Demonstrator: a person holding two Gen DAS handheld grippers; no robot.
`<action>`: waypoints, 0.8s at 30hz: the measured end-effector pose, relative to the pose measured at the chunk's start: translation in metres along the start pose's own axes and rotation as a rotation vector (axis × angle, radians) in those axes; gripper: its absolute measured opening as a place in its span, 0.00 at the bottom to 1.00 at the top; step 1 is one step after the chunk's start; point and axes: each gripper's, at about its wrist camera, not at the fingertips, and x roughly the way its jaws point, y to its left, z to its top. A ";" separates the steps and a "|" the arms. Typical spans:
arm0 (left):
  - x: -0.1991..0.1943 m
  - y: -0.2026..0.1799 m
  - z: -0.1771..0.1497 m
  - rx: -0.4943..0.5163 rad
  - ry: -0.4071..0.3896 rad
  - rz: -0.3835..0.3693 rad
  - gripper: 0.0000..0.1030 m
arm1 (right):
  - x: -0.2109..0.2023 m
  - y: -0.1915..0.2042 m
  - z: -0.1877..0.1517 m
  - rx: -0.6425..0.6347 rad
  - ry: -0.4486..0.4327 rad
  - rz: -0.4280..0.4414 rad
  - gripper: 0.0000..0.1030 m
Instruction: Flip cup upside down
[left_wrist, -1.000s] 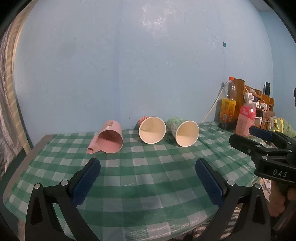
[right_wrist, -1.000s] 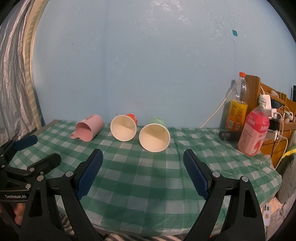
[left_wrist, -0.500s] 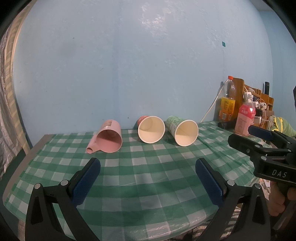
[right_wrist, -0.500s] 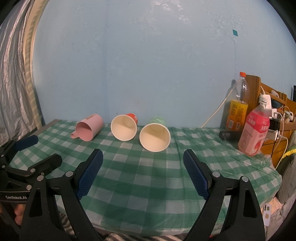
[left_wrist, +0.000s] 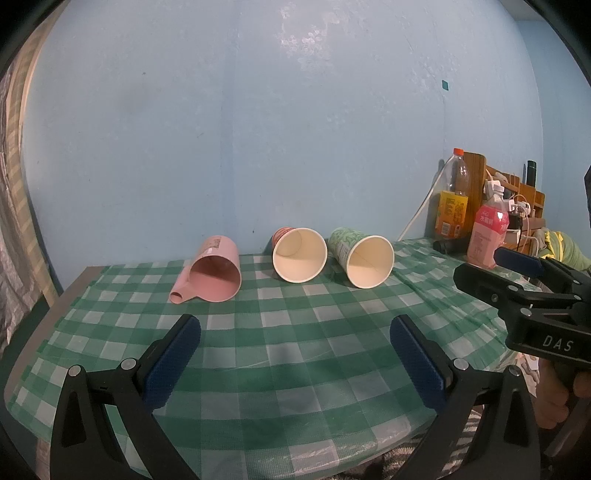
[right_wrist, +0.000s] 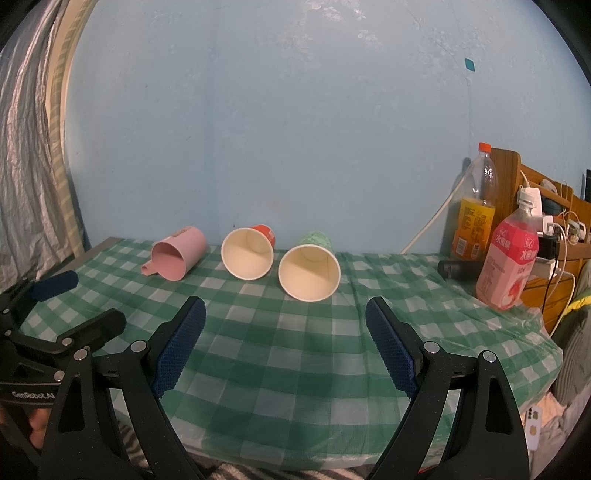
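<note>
Three cups lie on their sides near the back of the green checked table (left_wrist: 295, 350), mouths facing me: a pink mug (left_wrist: 214, 273) (right_wrist: 177, 256) with its handle to the left, a red paper cup (left_wrist: 299, 254) (right_wrist: 248, 253) in the middle, and a green paper cup (left_wrist: 364, 256) (right_wrist: 310, 267) on the right. My left gripper (left_wrist: 295, 360) is open and empty over the table's front part. My right gripper (right_wrist: 286, 345) is open and empty, also well short of the cups. Each gripper shows at the edge of the other's view.
An orange drink bottle (right_wrist: 476, 206), a pink bottle (right_wrist: 508, 258) and a black cylinder (right_wrist: 460, 269) stand at the table's right end, by a wooden shelf (right_wrist: 535, 199) with cables and plugs. A blue wall rises right behind the cups. A curtain (right_wrist: 29, 166) hangs at the left.
Both grippers have drifted only slightly; the left wrist view has shifted a little. The cups have not moved and both grippers stay open.
</note>
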 end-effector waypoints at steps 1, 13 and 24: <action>0.000 0.000 0.000 0.000 0.000 0.000 1.00 | 0.000 0.000 0.000 -0.001 0.001 0.000 0.85; 0.003 -0.001 0.000 0.003 0.023 -0.014 1.00 | 0.001 -0.002 0.001 0.000 0.004 0.006 0.85; 0.046 -0.003 0.037 -0.011 0.172 -0.041 1.00 | 0.020 -0.039 0.024 0.093 0.059 -0.013 0.85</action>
